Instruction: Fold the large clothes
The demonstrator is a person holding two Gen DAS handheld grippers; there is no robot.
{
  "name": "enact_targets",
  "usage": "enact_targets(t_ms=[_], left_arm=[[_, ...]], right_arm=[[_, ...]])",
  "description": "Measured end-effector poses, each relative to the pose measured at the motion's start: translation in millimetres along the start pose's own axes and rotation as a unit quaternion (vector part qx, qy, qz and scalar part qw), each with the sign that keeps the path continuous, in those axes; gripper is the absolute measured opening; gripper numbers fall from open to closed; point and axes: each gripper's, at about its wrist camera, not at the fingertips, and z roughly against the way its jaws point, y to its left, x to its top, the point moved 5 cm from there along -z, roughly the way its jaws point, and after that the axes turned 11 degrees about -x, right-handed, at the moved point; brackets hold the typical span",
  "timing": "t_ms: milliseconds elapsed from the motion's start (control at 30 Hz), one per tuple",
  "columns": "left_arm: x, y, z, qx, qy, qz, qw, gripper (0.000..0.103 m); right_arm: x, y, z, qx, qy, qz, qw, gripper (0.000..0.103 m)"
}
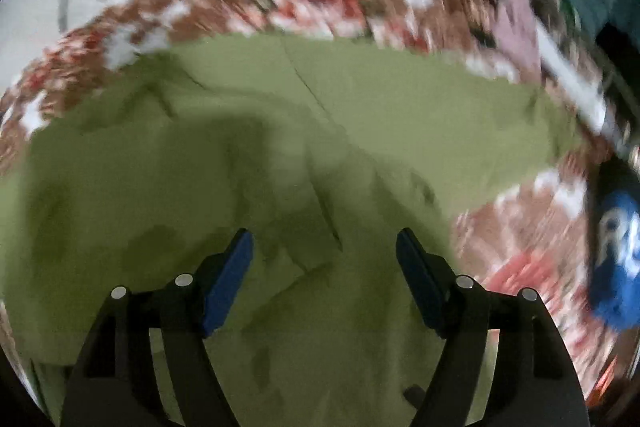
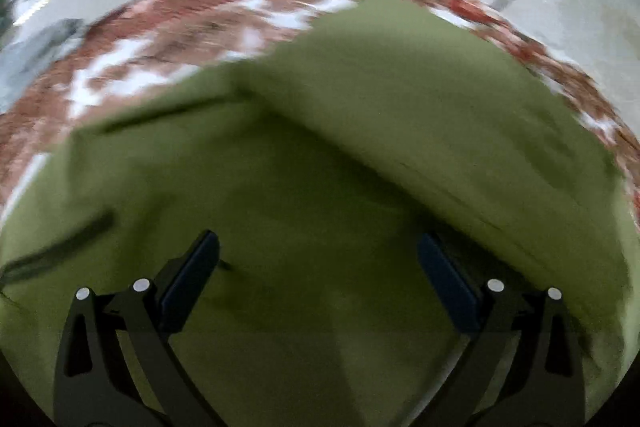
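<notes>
Over olive-green garment [image 1: 360, 115]: soft, light, floppy (best pinched at hem corners); left gripper [image 1: 324, 247] and right gripper [image 2: 318, 247] jaws apart, empty.

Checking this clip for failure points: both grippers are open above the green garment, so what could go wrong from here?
1. The folded flap sits raised with a shadowed gap under its edge; left unpressed, it may spring back.
2. The green garment shows creases near the left gripper; folding again could lock them in.
3. Both views are motion-blurred, so the right gripper might pinch the wrong layer on its next grasp.
</notes>
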Motion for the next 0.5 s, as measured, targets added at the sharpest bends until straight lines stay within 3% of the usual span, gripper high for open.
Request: enact_targets(t_ms=[133,200,267,367,500], left_arm=[[29,15,62,-0.022,-0.028,0.029,0.9989,0.08],[44,29,103,-0.007,-0.058,0.024,0.998,0.082],[52,56,144,0.017,-0.091,0.021,0.9954,0.091],[44,98,158,0.056,-0.085,0.013,0.9947,0.094],[0,188,160,0.101,-0.072,0.043,0.9913,0.094]], right_arm=[[-15,-35,12,-0.002,0.018,0.005,1.0,0.098],[-28,-63,17,-0.024,0.034,0.007,0.999,0.098],[-37,-87,19,-0.035,0.046,0.009,0.998,0.098],[-50,-130,21,-0.051,0.065,-0.011,0.996,0.098],[-46,-194,33,-0.043,0.056,-0.104,0.992,0.098]])
